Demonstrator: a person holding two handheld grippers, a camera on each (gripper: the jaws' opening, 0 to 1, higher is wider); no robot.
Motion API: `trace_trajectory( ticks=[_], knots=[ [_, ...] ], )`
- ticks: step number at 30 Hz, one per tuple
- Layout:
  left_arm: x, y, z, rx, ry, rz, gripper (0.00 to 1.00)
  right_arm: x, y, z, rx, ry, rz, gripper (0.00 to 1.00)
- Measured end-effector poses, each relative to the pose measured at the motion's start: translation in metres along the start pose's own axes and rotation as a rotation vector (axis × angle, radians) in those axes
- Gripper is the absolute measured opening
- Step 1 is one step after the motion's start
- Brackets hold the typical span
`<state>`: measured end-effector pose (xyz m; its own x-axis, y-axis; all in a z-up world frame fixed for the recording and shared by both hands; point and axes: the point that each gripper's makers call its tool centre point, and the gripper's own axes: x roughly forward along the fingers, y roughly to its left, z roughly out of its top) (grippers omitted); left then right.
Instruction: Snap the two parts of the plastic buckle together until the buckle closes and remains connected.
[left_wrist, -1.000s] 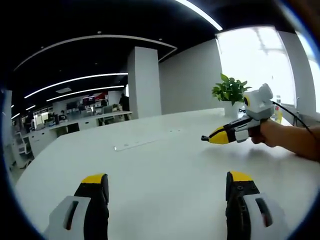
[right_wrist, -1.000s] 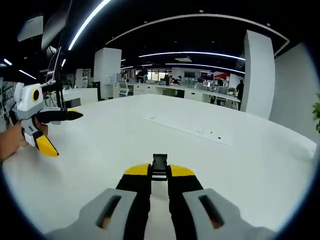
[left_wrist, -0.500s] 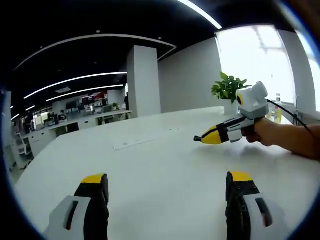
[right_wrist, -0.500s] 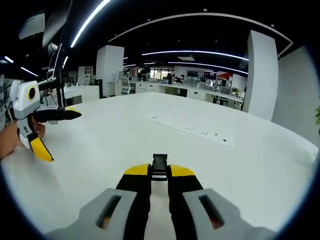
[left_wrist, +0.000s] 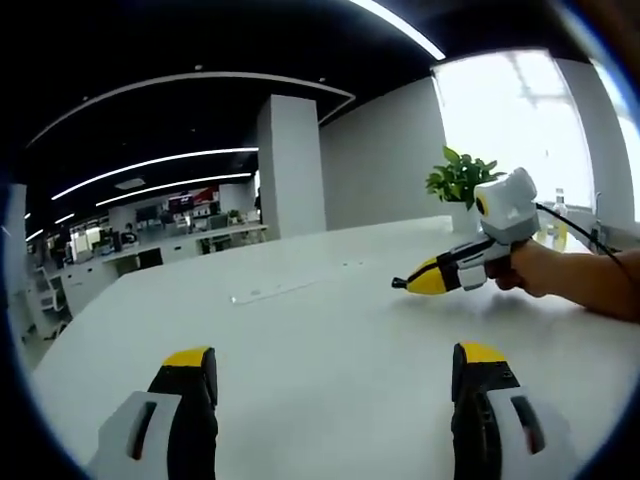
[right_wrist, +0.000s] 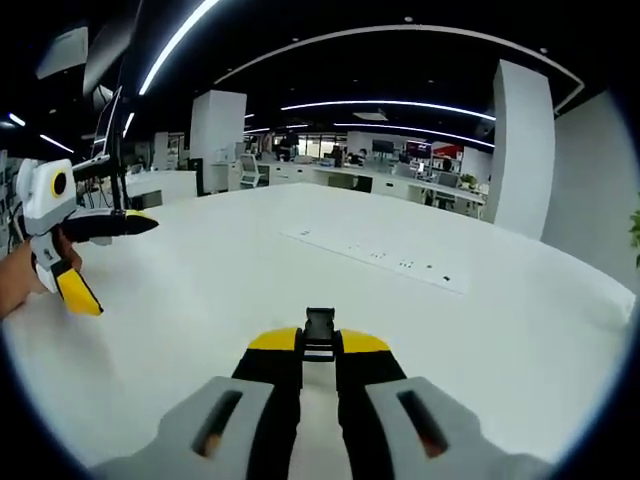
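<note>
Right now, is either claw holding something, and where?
The right gripper pinches a small black buckle piece by its rear end. The left gripper is open, holding nothing.

Ceiling: dark, curved light strips (left_wrist: 150, 165).
Pillar: white (left_wrist: 288, 165), centre.
Window: bright (left_wrist: 510, 120), upper right.
Plant: green (left_wrist: 462, 178).
Table: white (left_wrist: 320, 340).

No text, label, brand, number or sign can be read anywhere in either view. Far beyond the jaws in the left gripper view, a red panel (left_wrist: 198, 194) hangs over the distant office desks, but whatever is on it is too small and blurred to make out. The same kind of red panel (right_wrist: 447, 151) shows far ahead and right of the jaws in the right gripper view, equally unreadable. The small dark marks on the inset strip (right_wrist: 383, 259) of the white table (right_wrist: 520, 330) ahead of the jaws form no legible characters.
</note>
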<state>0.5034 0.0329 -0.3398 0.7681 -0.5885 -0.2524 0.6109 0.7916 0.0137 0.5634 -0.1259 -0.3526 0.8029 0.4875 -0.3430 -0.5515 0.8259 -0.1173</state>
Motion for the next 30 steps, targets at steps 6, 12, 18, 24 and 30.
trace_trajectory(
  ticks=[6,12,18,24,30],
  knots=[
    [0.000,0.003,-0.004,0.006,0.010,0.006,0.99,0.014,-0.001,0.013,0.006,-0.027,-0.018,0.10],
    [0.000,0.005,-0.005,-0.001,0.018,0.010,0.99,0.023,0.003,0.007,-0.020,0.003,-0.006,0.10],
    [0.004,-0.006,-0.008,0.023,0.037,-0.014,0.99,0.022,-0.002,0.006,-0.015,0.004,-0.011,0.10],
    [0.004,-0.006,-0.008,0.027,0.041,-0.017,0.99,0.028,-0.009,0.010,0.005,-0.004,-0.020,0.10],
    [-0.003,-0.005,-0.007,0.020,0.028,-0.007,0.99,0.051,-0.016,0.025,0.042,-0.022,-0.042,0.10]
  ],
)
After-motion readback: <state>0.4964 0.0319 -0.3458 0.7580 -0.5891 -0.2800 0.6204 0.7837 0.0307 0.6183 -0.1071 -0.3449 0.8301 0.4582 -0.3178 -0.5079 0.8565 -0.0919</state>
